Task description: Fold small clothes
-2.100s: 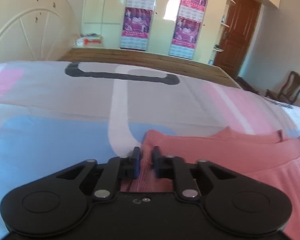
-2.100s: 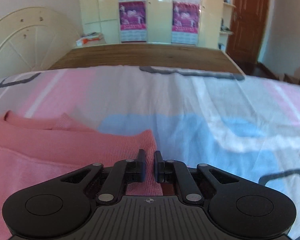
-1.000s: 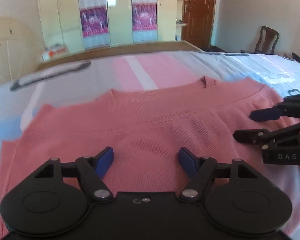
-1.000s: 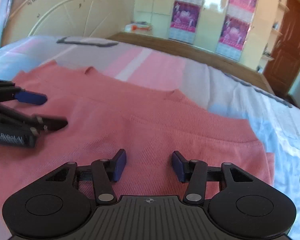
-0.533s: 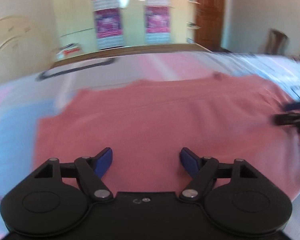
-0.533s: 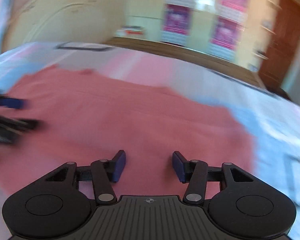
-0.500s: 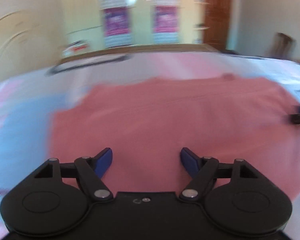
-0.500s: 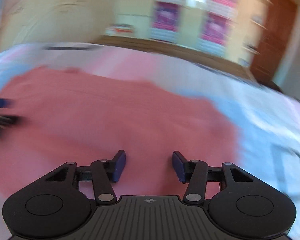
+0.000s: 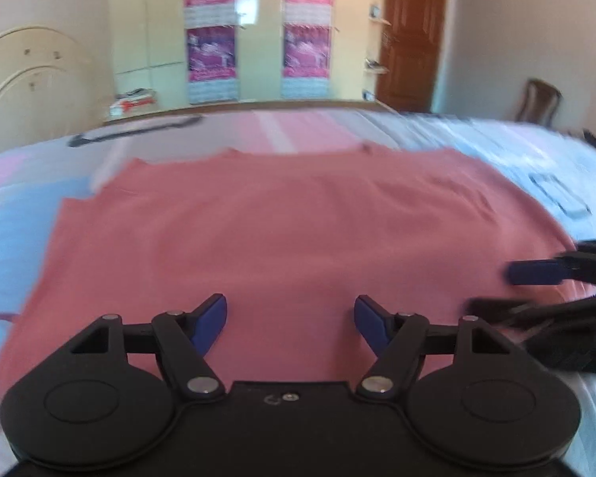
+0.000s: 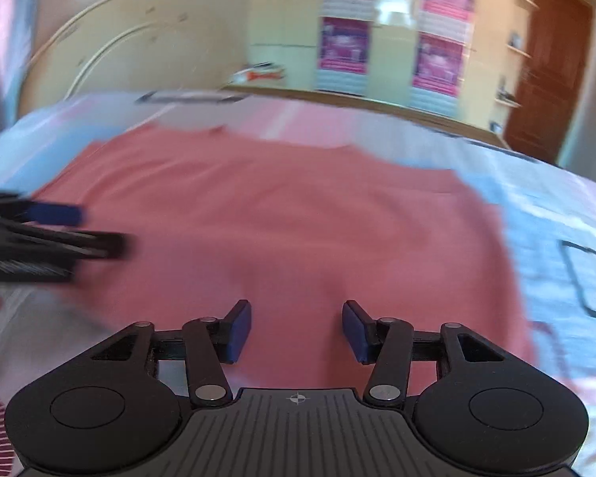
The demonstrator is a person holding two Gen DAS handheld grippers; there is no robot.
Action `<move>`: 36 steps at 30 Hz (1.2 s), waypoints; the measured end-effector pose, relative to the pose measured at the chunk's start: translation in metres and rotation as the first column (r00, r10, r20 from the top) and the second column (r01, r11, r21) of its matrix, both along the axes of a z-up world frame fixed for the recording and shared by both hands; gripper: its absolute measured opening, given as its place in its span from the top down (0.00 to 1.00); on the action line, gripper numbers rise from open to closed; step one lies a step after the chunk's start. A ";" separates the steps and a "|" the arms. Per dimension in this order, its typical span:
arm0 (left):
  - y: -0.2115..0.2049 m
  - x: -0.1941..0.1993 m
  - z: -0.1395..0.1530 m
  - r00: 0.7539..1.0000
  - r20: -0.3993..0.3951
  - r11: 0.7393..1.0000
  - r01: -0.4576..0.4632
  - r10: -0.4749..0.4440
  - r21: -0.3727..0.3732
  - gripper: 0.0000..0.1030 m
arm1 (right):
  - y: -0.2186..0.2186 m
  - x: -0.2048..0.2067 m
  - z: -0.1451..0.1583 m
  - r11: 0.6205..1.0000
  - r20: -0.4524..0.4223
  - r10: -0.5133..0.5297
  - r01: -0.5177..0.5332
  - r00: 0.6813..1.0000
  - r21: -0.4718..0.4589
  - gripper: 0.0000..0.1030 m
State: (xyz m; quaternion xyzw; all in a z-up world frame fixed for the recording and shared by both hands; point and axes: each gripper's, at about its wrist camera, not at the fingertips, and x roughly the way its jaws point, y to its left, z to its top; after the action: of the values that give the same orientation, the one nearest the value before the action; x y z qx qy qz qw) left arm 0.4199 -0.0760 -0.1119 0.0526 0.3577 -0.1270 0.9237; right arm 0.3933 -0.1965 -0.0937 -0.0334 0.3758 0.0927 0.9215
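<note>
Behind the bed (image 9: 28, 206) stands a pale yellow wardrobe (image 9: 258, 31) with purple posters (image 9: 210, 51) on its doors, and to the right of the wardrobe is a brown wooden door (image 9: 411, 35); a wooden chair (image 9: 540, 99) is further right of that door, near the wall. On the left of the wardrobe a cream curved headboard (image 9: 24, 79) leans at the wall. On the bed lies a sheet with pink, blue and white blocks and dark outlines, and on this sheet the pink garment (image 9: 290, 230) is spread flat, its far edge toward the wardrobe, its near edge just under both cameras. Over the near part of the pink garment hangs the left claw (image 9: 290, 318), its two blue-tipped fingers wide apart and nothing between them. At the right side of the pink garment, seen from the left wrist, the right claw (image 9: 532, 286) is over the cloth edge, blurred. From the right wrist the right claw (image 10: 296, 330) also has its fingers apart above the pink garment, holding nothing, and the left claw (image 10: 67, 230) shows at the left side of the garment, blurred, one blue finger above one dark finger with a gap between them. Whether any fingertip touches the cloth I cannot tell, because both pictures are blurred
</note>
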 end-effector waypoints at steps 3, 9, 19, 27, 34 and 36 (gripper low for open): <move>-0.004 -0.009 -0.014 0.999 -0.033 1.000 -0.003 0.004 0.025 0.30 | 0.016 0.000 -0.011 0.999 -0.027 0.000 0.000 1.000 -0.032 0.51; 0.045 -0.013 -0.008 0.995 -0.018 0.992 -0.098 0.100 0.077 0.32 | -0.014 -0.023 -0.021 0.999 -0.040 -0.036 0.037 0.999 0.002 0.59; 0.116 -0.011 0.002 0.969 -0.021 0.965 -0.243 0.246 0.100 0.34 | -0.109 -0.041 -0.004 0.974 -0.100 -0.228 0.226 0.969 -0.027 1.00; 0.120 -0.015 0.003 0.967 -0.029 0.963 -0.250 0.254 0.096 0.34 | -0.110 -0.053 -0.002 0.970 -0.117 -0.237 0.229 0.964 -0.077 1.00; 0.133 -0.020 0.008 0.961 -0.020 0.959 -0.275 0.276 0.066 0.41 | -0.110 -0.060 0.018 0.971 -0.049 -0.236 0.234 0.970 -0.042 1.00; 0.135 -0.018 0.003 0.962 -0.039 0.961 -0.269 0.272 0.067 0.40 | -0.109 -0.060 0.013 0.974 -0.072 -0.225 0.222 0.972 -0.045 1.00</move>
State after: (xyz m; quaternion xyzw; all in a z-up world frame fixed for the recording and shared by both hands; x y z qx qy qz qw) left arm 0.4024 0.0592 -0.1094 0.0285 0.3874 0.0100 0.9214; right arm 0.3337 -0.3057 -0.0808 -0.0040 0.4139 -0.0170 0.9101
